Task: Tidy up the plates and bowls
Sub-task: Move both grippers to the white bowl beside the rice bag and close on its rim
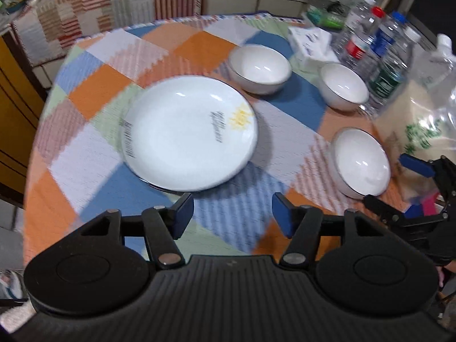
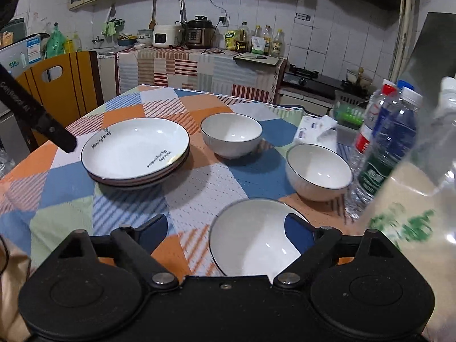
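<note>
A: Right, starting with the biggest: round table (image 2: 71, 188) under a patchwork cloth of orange, blue and pale green squares, filling the middle of both views.

B: And next down?

A: Stack of plates (image 2: 135, 149) left of centre in the right wrist view, white with dark rims and lettering; same stack (image 1: 189, 132) at centre in the left wrist view.

B: Bowls?

A: Three white, dark-rimmed, all upright and apart. Far bowl (image 2: 231, 134) just right of the stack, second bowl (image 2: 318, 171) at the right next to the water bottles (image 2: 382, 136), near bowl (image 2: 256, 238) at lower centre.

B: Grippers?

A: Left gripper (image 1: 232, 213) at the bottom of its own view, blue pads parted about halfway, nothing between them, just short of the stack's near rim. Right gripper (image 2: 230, 232) spread wide, right pad over the near bowl's rim, left pad over bare cloth; touching the rim or not, cannot tell.
</note>
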Demonstrator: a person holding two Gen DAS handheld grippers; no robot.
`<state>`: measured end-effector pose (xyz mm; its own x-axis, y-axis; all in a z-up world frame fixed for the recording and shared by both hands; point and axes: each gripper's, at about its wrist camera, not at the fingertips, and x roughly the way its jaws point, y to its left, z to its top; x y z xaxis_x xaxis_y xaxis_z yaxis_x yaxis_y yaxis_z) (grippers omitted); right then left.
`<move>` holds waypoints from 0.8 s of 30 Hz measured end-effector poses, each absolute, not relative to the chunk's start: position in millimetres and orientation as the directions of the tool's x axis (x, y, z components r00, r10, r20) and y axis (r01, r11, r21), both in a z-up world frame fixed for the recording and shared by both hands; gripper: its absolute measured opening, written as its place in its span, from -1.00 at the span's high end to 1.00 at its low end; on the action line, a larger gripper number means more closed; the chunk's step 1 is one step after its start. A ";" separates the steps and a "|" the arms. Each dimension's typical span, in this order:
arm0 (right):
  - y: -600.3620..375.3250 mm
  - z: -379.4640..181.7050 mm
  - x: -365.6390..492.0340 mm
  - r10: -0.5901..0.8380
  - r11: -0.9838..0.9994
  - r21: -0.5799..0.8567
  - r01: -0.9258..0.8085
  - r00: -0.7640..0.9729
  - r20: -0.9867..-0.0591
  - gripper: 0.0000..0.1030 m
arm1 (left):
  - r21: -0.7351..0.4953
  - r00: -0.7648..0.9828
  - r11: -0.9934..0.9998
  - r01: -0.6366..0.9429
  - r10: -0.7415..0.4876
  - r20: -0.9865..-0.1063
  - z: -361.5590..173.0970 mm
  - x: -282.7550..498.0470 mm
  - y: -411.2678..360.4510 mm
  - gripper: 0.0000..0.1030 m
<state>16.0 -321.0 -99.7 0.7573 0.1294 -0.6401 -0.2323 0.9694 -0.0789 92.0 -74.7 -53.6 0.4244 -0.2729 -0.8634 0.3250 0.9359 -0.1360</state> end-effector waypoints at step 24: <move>-359.9 -183.9 38.2 0.077 0.981 -0.058 -0.187 0.642 -0.763 -0.87 | -0.329 0.375 0.832 0.446 -0.508 -0.776 -129.0 106.0 -183.2 -0.39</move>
<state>38.2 -359.9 -183.9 0.6423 0.0769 -0.7626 -0.1869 0.9806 -0.0585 106.0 -183.2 -129.0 0.3745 -0.5076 -0.7759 0.4460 0.8323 -0.3292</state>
